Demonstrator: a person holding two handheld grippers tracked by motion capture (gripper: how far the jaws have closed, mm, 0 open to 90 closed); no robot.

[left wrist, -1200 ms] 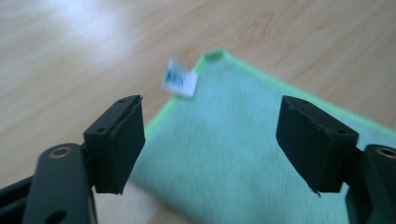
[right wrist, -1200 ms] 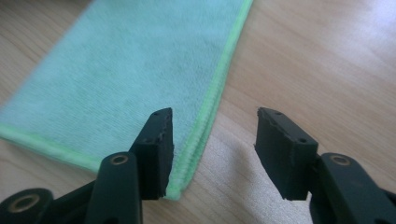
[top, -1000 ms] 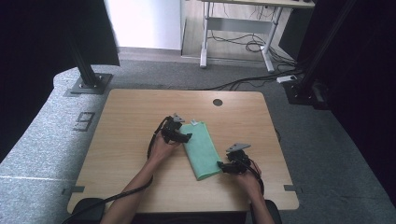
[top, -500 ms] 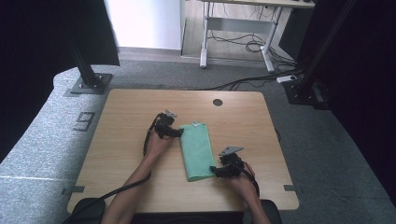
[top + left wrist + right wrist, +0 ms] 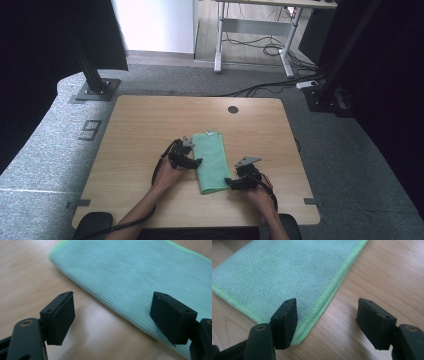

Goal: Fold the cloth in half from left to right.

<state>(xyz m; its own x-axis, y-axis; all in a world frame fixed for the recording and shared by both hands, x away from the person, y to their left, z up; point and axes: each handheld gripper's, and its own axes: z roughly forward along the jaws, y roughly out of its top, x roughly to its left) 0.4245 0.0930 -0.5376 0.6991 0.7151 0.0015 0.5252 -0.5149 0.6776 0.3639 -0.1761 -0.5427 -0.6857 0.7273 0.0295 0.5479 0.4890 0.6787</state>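
the green cloth (image 5: 211,161) lies folded in a long strip near the middle of the wooden table (image 5: 135,130), and it is the one cloth here. its long way runs from my side of the table up toward the far side, tipped a little. my left gripper (image 5: 192,162) sits just beside the cloth's left long edge, about halfway up. its jaws stand wide open with nothing in them, and in the left gripper view that soft folded edge (image 5: 120,312) runs across between them. my right gripper (image 5: 231,183) is at the near right corner (image 5: 298,338) of the cloth. its jaws have just been opening, they hold nothing, and the corner lies between them by the left jaw. i count two grippers, and both are about as near to the cloth. i think the next move is to grab an edge
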